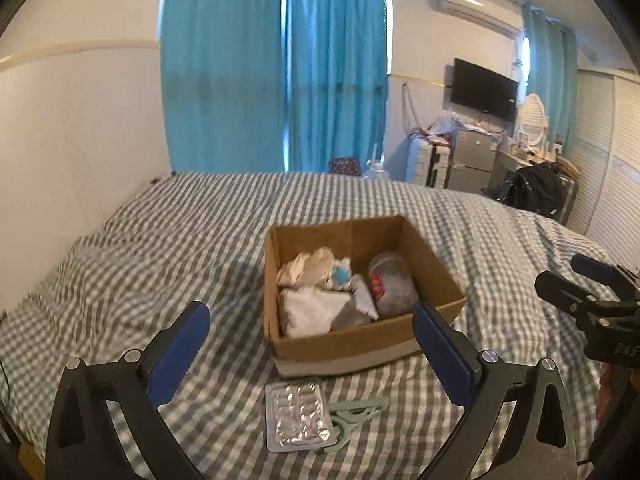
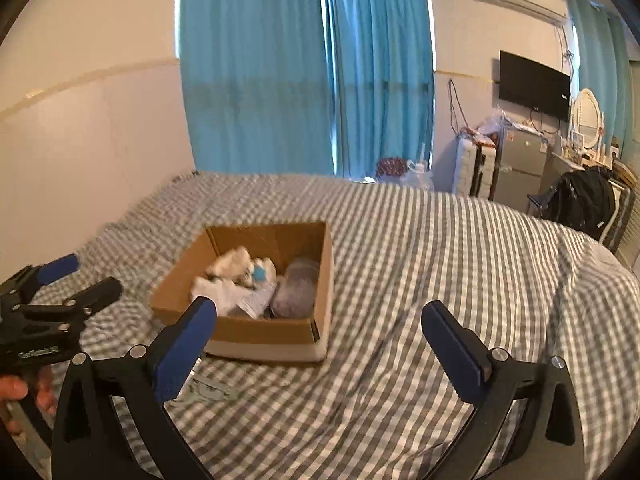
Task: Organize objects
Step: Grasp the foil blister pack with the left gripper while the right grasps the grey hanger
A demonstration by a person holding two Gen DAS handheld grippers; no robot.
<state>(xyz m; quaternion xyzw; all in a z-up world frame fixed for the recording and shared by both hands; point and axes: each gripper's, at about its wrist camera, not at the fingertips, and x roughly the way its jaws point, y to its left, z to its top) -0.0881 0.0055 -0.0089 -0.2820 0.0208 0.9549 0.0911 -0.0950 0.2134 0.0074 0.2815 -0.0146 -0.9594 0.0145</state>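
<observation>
While both jaws gape empty, blister pack [image 1: 298,416] lies lengthwise toward cardboard box [image 1: 352,344].

**Cloth, card, foil and plastic on the bed**

The bed [image 1: 160,240] wears a matt woven cloth in grey-and-white check, softly creased toward its left edge. The box [image 1: 360,340] is plain brown cardboard, dull and unlaminated, with a paler band along its base. Inside lie crumpled white cloth pieces [image 1: 308,308] and a clear plastic jar [image 1: 390,284] with a faint sheen. Just before the box's near wall, the blister pack [image 1: 298,416] is glossy crinkled silver foil, overlapping a matt pale-green plastic piece [image 1: 356,412]. The left gripper [image 1: 312,348] and right gripper [image 2: 320,344] have smooth matt black plastic arms, blue rubbery-looking pads and shiny metal screw heads.
</observation>
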